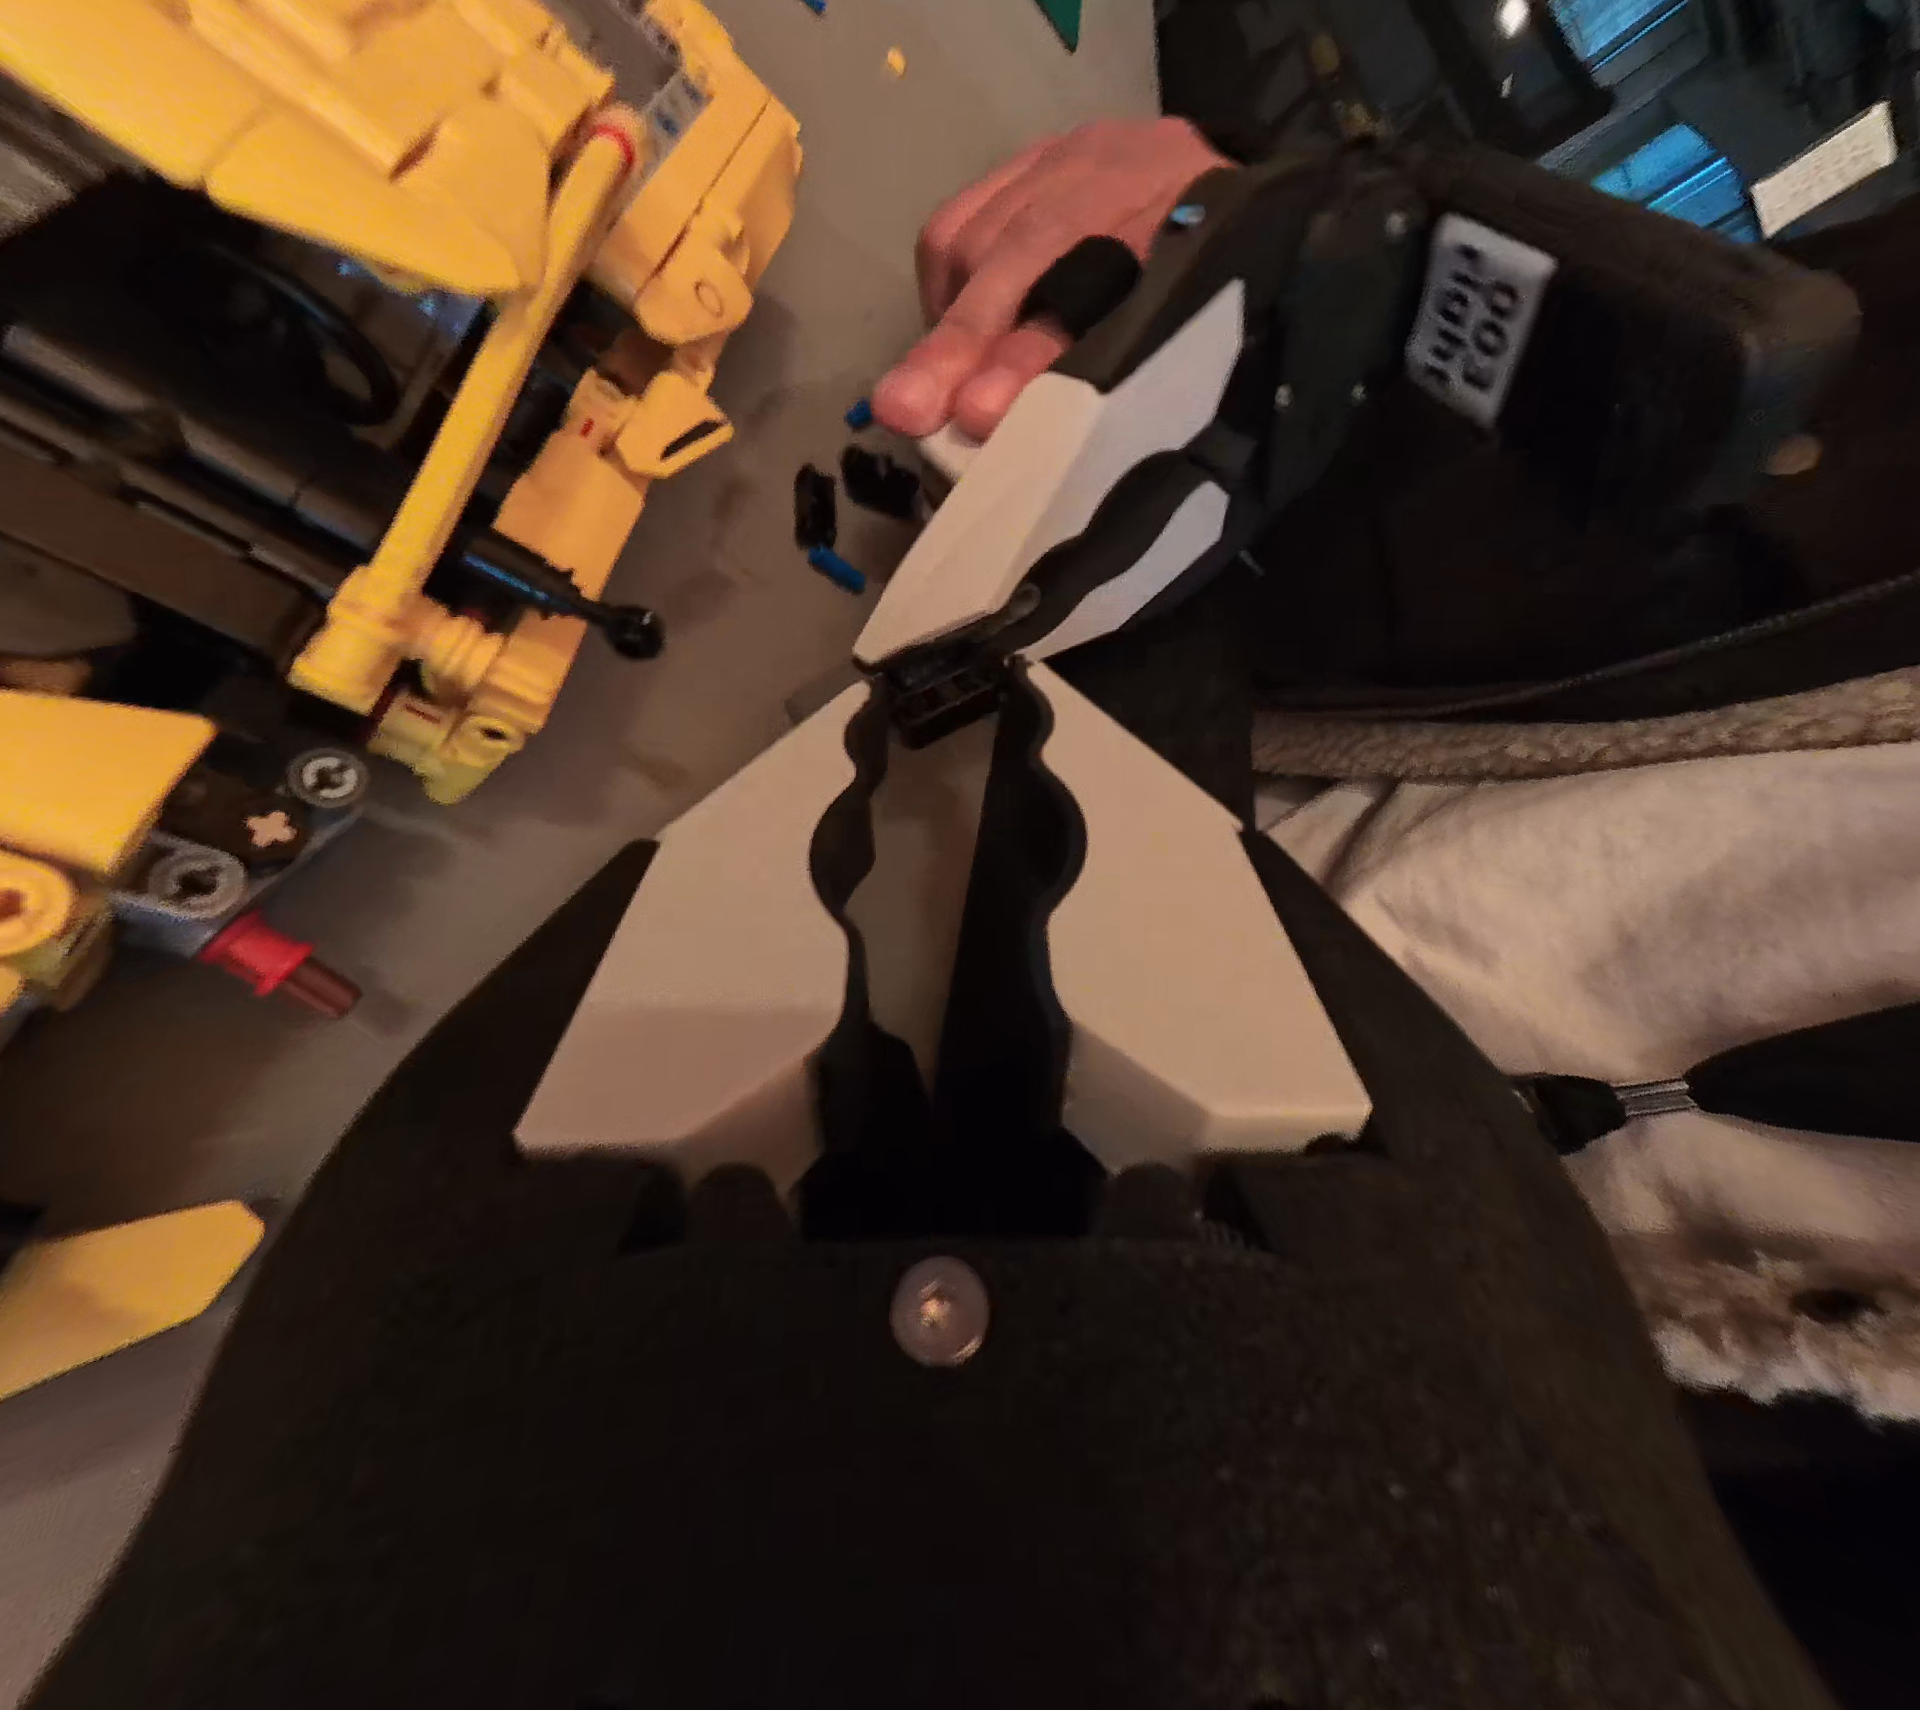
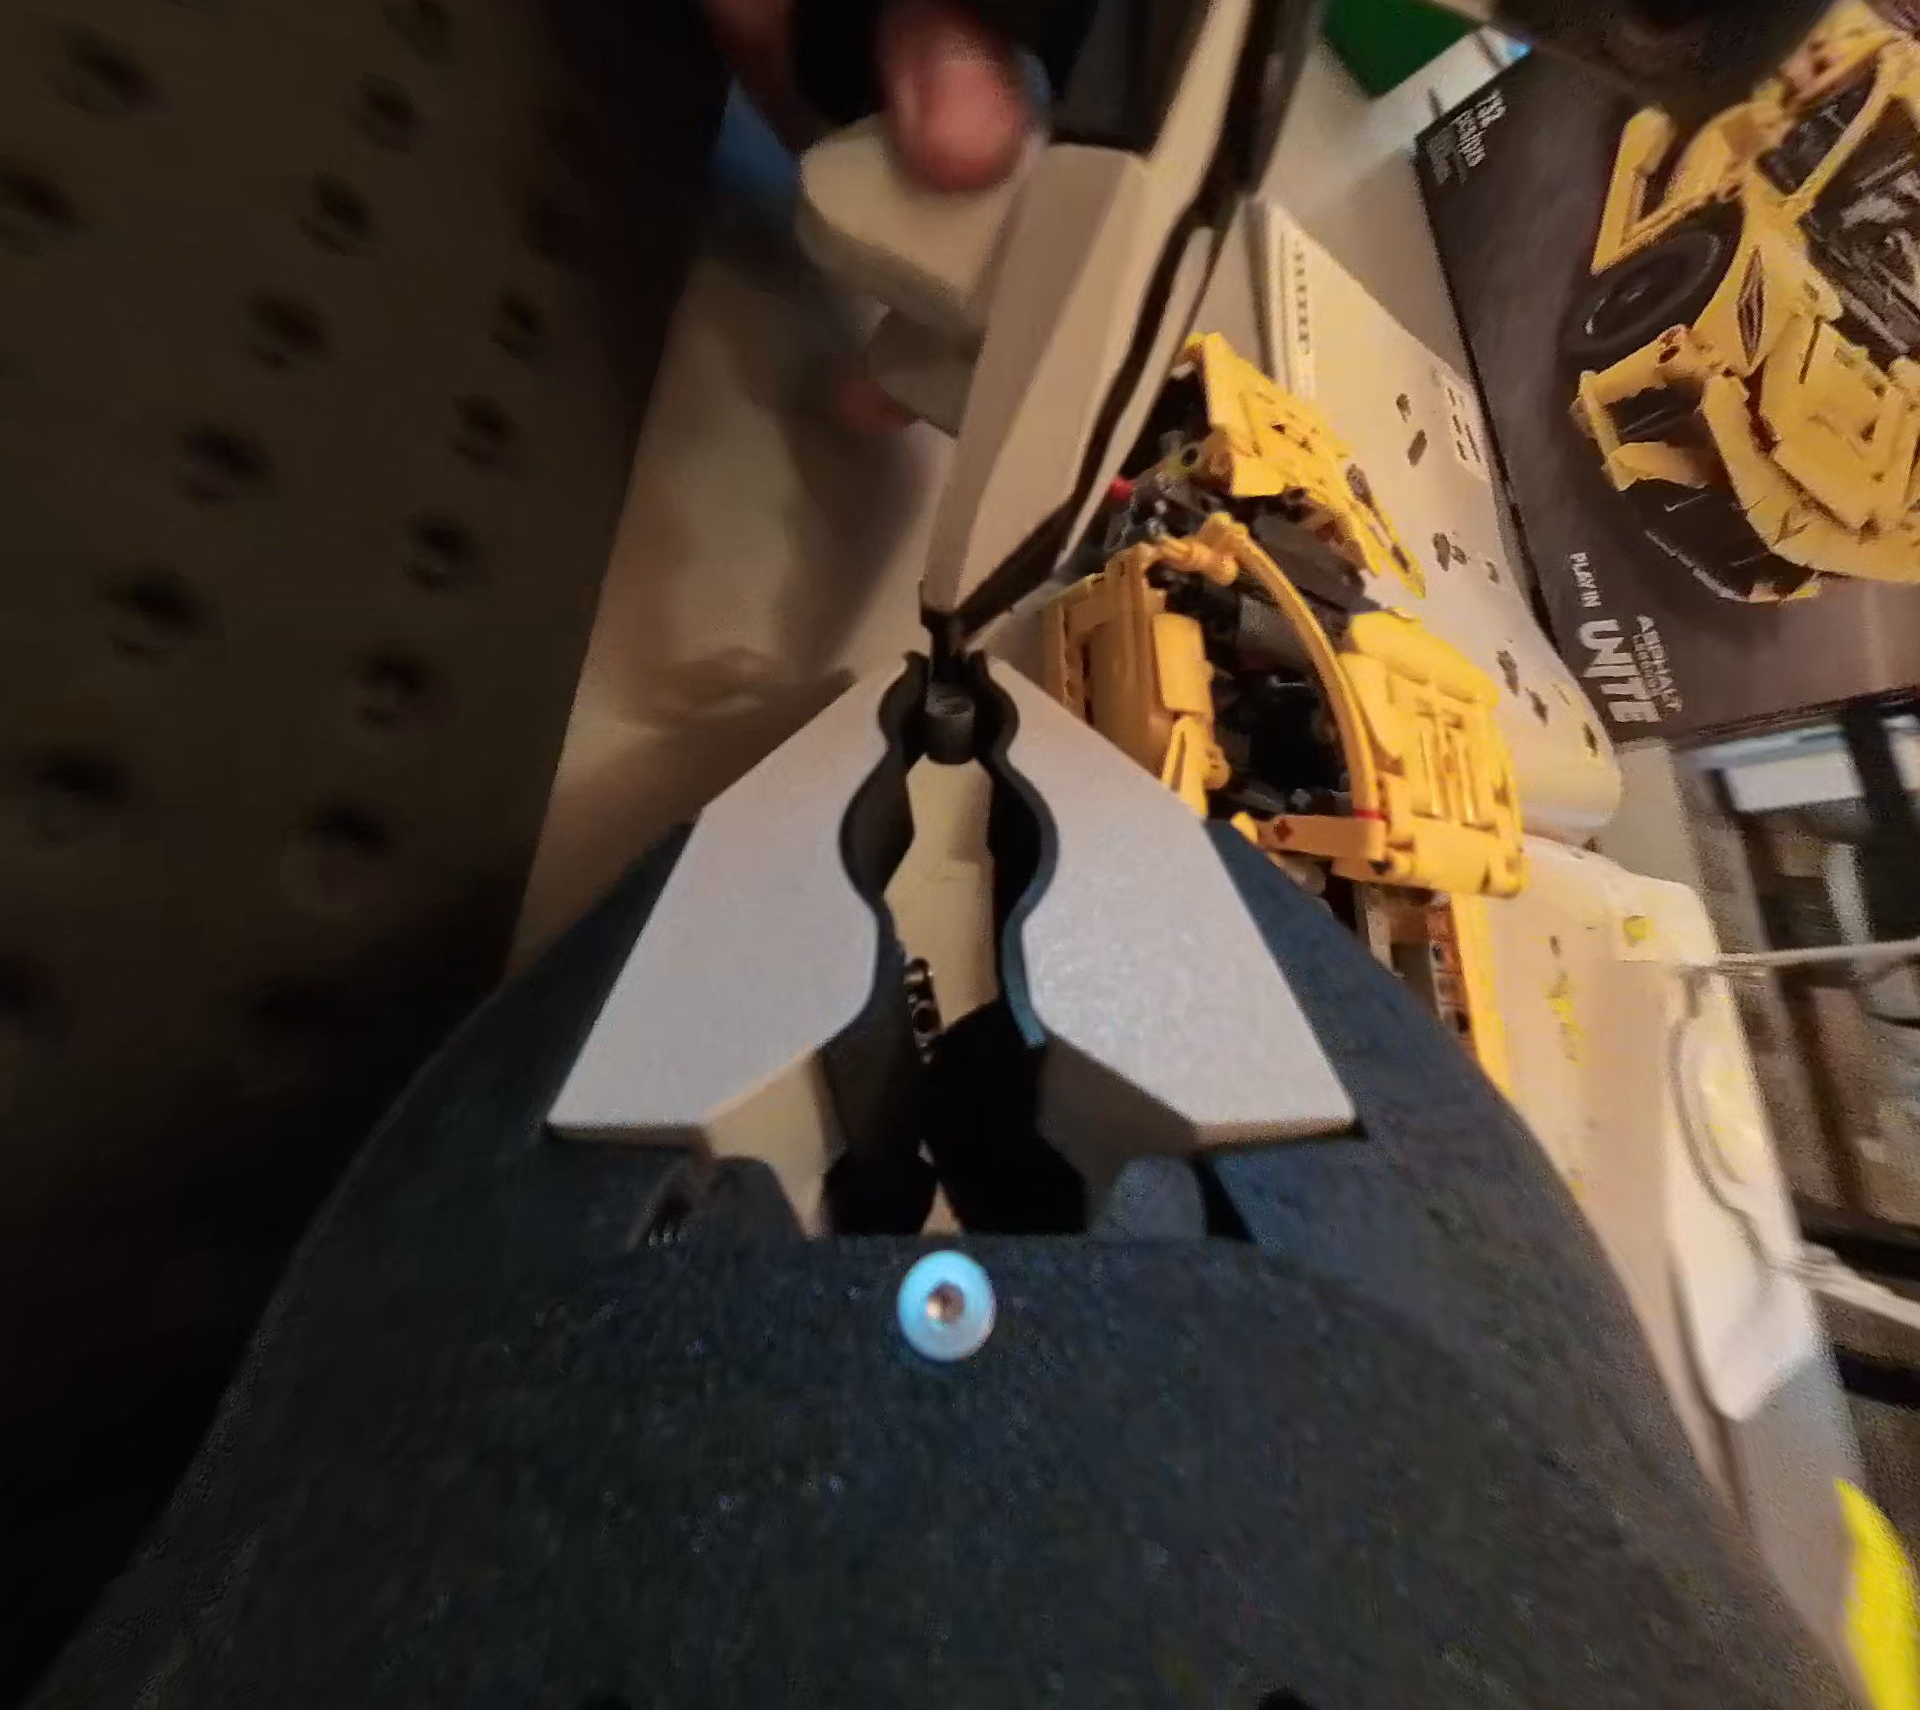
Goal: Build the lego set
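Both grippers meet tip to tip above the table [image 1: 935,133]. Left gripper [image 1: 940,704] jaws clamped on a small black piece [image 1: 935,710]; right gripper [image 2: 940,704] jaws pinch what looks like a black pin [image 2: 948,715], blurry. Parts light, rigid, slippery: grip flat sides. Yellow car [image 1: 436,226] sits beside.

both wrist views face each other, close, sharing the yellow model [image 1: 395,226].

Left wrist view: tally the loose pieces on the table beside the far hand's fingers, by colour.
blue pieces: 2
black pieces: 2
total: 4
Not counted: the black piece held in the left hand-held gripper.
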Demonstrator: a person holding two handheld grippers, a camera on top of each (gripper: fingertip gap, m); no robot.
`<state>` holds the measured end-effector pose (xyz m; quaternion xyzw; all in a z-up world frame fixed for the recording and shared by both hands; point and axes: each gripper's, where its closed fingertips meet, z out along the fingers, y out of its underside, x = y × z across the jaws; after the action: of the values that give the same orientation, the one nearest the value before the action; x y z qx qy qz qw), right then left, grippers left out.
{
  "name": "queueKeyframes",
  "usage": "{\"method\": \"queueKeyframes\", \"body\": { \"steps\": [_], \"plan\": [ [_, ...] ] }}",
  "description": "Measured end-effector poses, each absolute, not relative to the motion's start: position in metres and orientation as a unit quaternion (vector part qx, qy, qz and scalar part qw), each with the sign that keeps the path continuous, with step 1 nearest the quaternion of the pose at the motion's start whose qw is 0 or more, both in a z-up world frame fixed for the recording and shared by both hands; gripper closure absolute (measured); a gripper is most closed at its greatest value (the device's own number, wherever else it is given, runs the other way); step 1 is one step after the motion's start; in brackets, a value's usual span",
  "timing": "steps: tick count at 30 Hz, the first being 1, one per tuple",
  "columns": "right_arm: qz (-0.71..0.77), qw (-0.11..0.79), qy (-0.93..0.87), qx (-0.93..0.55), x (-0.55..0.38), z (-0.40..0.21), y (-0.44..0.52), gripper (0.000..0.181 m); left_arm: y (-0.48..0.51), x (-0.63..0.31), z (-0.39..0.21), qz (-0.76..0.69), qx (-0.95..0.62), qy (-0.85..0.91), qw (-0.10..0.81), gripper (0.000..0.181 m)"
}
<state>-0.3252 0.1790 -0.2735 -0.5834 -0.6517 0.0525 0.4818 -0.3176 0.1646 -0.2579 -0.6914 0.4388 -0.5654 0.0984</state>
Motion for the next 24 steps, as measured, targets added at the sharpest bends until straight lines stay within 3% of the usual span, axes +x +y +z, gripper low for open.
{"method": "queueKeyframes", "body": {
  "steps": [10,19,24],
  "plan": [
    [0.149,0.49,-0.599,-0.615,-0.326,-0.265,0.177,0.174,0.166,-0.32,-0.244,-0.597,-0.675,0.42,0.11,0.159],
    [0.202,0.372,-0.556,-0.715,-0.317,-0.299,0.173,0.174,0.191,-0.337,-0.234,-0.614,-0.685,0.363,0.149,0.159],
    [0.218,0.368,-0.552,-0.716,-0.313,-0.295,0.17,0.16,0.182,-0.333,-0.238,-0.603,-0.683,0.389,0.141,0.159]
  ]
}}
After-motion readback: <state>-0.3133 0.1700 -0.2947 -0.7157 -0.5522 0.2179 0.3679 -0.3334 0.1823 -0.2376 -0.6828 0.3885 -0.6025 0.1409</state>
